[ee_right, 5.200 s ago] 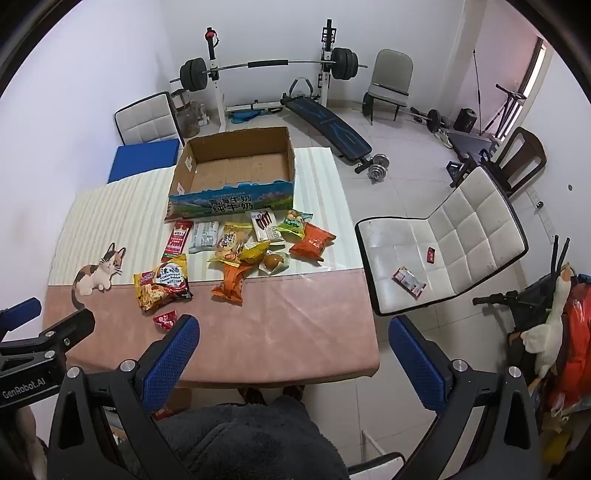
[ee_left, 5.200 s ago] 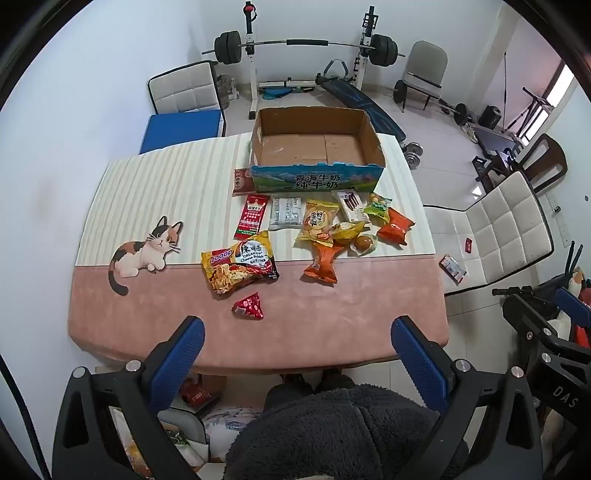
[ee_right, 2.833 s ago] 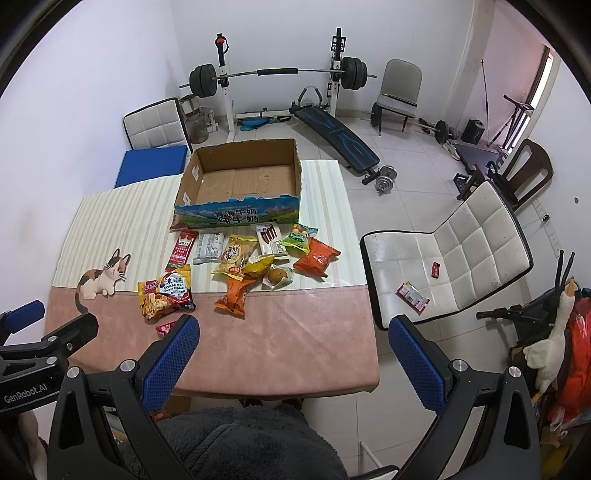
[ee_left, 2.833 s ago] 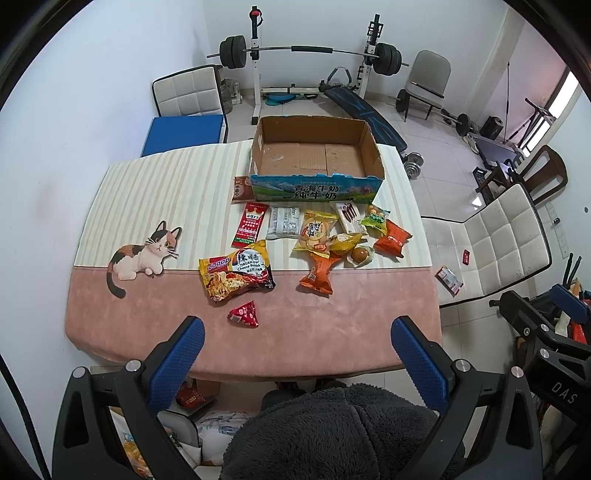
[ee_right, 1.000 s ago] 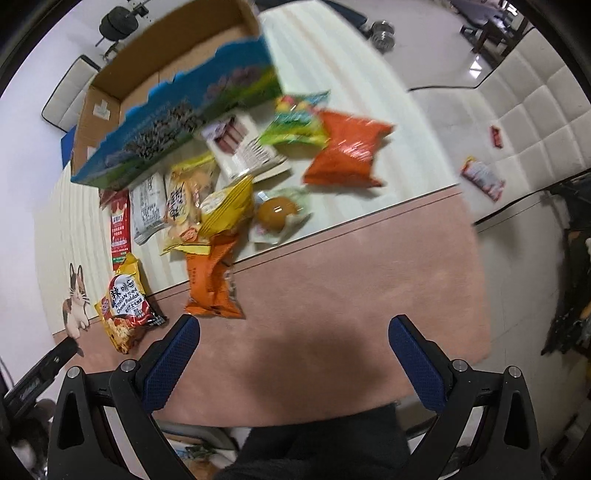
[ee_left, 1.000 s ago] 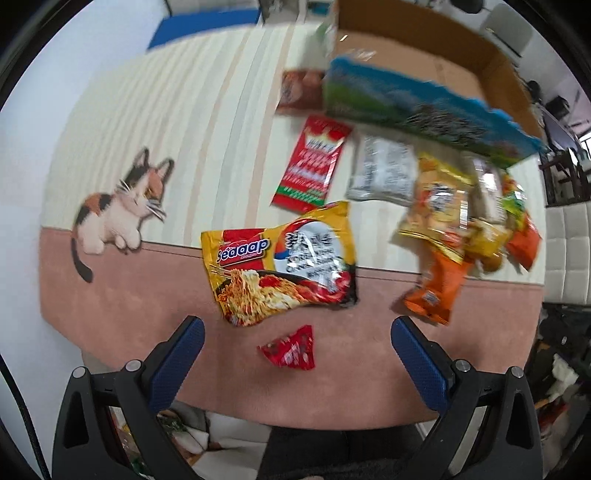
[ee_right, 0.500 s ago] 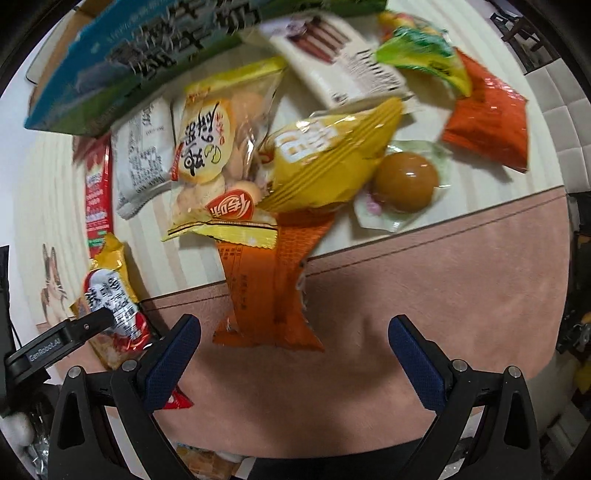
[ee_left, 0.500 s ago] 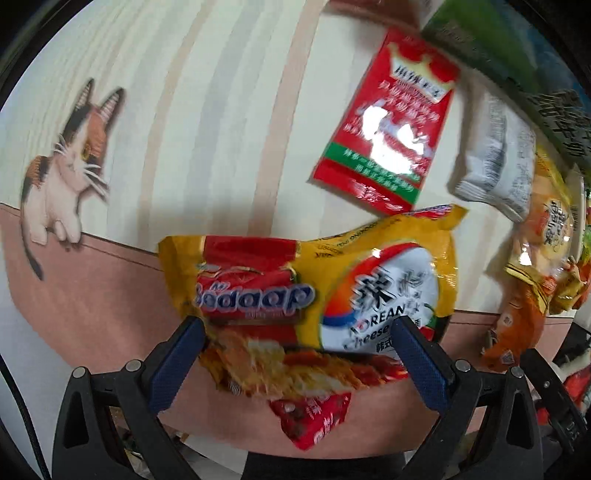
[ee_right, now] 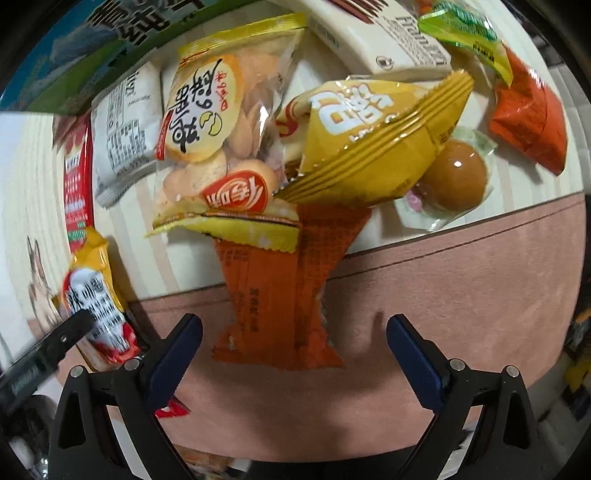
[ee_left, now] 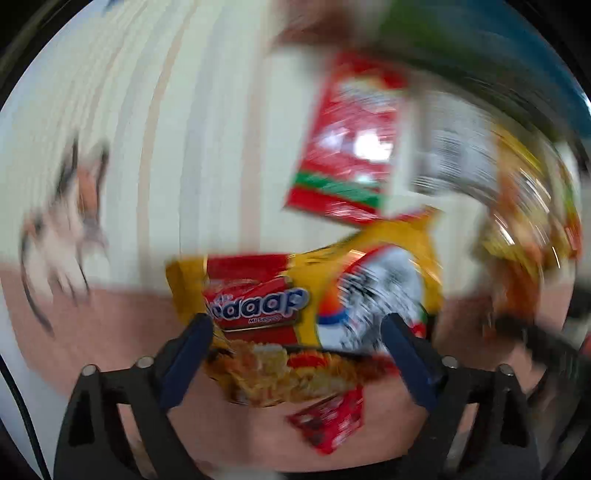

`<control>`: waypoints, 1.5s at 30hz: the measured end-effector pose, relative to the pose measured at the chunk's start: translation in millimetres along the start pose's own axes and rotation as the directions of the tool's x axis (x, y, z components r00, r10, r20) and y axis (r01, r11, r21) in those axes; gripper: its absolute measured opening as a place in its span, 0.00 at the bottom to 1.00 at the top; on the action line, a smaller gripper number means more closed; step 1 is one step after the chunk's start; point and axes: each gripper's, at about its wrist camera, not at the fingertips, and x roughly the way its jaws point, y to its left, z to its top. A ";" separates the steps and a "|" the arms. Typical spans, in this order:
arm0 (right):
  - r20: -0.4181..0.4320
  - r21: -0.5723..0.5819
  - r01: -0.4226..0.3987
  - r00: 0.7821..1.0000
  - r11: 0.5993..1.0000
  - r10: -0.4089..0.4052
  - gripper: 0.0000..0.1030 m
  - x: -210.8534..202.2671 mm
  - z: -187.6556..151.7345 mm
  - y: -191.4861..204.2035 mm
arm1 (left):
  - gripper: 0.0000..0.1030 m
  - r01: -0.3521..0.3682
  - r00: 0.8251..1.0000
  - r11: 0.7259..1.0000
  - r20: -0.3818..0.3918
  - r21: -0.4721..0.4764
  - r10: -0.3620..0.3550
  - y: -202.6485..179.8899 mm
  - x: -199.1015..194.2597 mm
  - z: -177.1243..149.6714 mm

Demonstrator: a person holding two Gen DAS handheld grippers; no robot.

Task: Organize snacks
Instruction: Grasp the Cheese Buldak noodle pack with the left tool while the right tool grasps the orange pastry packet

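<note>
My left gripper (ee_left: 297,328) is open, its blue fingers on either side of the yellow and red noodle packet (ee_left: 291,317), just above it; the view is blurred. A small red packet (ee_left: 332,417) lies in front of it and a long red packet (ee_left: 351,155) behind. My right gripper (ee_right: 293,332) is open over an orange packet (ee_right: 280,295) on the pink cloth. Behind it lie a yellow chip bag (ee_right: 369,140), a cracker bag (ee_right: 221,122), a wrapped brown egg (ee_right: 454,177) and an orange-red bag (ee_right: 528,110). The noodle packet (ee_right: 92,291) shows at the left.
The cardboard box's blue-green wall (ee_right: 110,40) stands behind the snacks. A white packet (ee_right: 125,129), a white biscuit box (ee_right: 391,40) and a green packet (ee_right: 469,33) lie near it. The cat print (ee_left: 59,229) is at the left. The left gripper's arm (ee_right: 44,350) enters the right view.
Both grippers have dropped lower and closer to the table. The left one now straddles the noodle packet; the right one has closed in on the orange packet.
</note>
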 end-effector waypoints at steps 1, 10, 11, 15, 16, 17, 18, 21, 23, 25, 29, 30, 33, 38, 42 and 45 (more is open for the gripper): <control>-0.001 -0.013 0.006 1.000 1.000 -0.006 0.99 -1.4 0.1 0.3 | 0.89 -0.037 0.999 0.992 0.043 0.121 0.032 -8.2 -11.7 -7.6; -0.013 -0.067 0.020 1.000 0.998 -0.020 0.99 7.7 -17.6 10.9 | 0.89 -0.301 0.950 0.721 0.131 0.624 0.283 -63.1 11.1 -53.9; -0.015 -0.066 0.021 1.000 0.998 -0.022 0.99 5.5 -16.9 12.9 | 0.89 -0.309 0.946 0.718 0.124 0.623 0.299 -66.7 19.6 -52.2; -0.004 -0.061 0.032 0.999 0.998 -0.032 0.99 2.7 -19.9 9.2 | 0.92 -0.311 0.942 0.764 0.076 0.565 0.327 -72.1 44.4 -32.6; 0.001 -0.061 0.034 0.999 0.998 -0.034 0.99 -1.2 -20.0 5.5 | 0.92 -0.297 0.947 0.796 0.059 0.528 0.314 -68.1 45.2 -24.8; 0.007 -0.059 0.035 0.999 0.998 -0.035 0.99 -3.3 -20.9 3.3 | 0.92 -0.286 0.951 0.820 0.045 0.496 0.305 -64.7 44.2 -16.3; 0.010 -0.055 0.034 0.999 0.998 -0.034 0.99 -5.2 -21.4 1.3 | 0.92 -0.275 0.956 0.844 0.036 0.460 0.291 -59.6 42.6 -9.1; 0.009 -0.031 0.010 1.000 0.999 -0.010 0.99 -6.1 -22.5 -3.2 | 0.91 -0.227 0.972 0.901 0.022 0.370 0.236 -39.0 32.9 10.8; 0.004 -0.014 -0.008 1.000 1.000 0.008 0.99 -6.5 -22.0 -6.7 | 0.91 -0.207 0.977 0.901 0.025 0.382 0.214 -33.9 28.2 15.5; -0.004 0.003 -0.030 1.000 1.000 0.030 0.99 -5.2 -17.1 -9.5 | 0.92 -0.222 0.973 0.883 0.037 0.413 0.228 -30.9 27.2 22.7; -0.031 0.048 -0.071 0.997 0.996 0.073 0.99 1.4 -9.2 -9.1 | 0.92 -0.168 0.979 0.878 -0.031 0.447 0.203 -24.7 37.9 41.9; -0.038 0.060 -0.078 0.996 0.995 0.081 0.99 3.3 -6.5 -10.3 | 0.93 -0.132 0.982 0.892 -0.066 0.432 0.178 -18.0 43.7 45.7; -0.053 0.105 -0.100 0.993 0.989 0.106 0.99 8.5 -4.4 -15.9 | 0.91 -0.071 0.988 0.932 -0.104 0.357 0.115 8.3 50.9 49.2; -0.044 0.125 -0.075 0.996 0.989 0.081 0.85 12.1 22.3 -24.4 | 0.88 -0.051 0.992 0.975 -0.100 0.215 0.074 47.7 45.6 35.4; -0.037 0.124 -0.038 0.998 0.992 0.043 0.60 5.0 18.0 -31.7 | 0.88 -0.050 0.989 0.998 -0.134 0.037 0.055 80.6 58.5 30.4; -0.018 0.116 -0.022 1.000 0.993 0.025 0.47 1.6 12.2 -34.6 | 0.89 -0.021 0.993 0.999 -0.118 0.030 0.024 99.8 60.9 24.1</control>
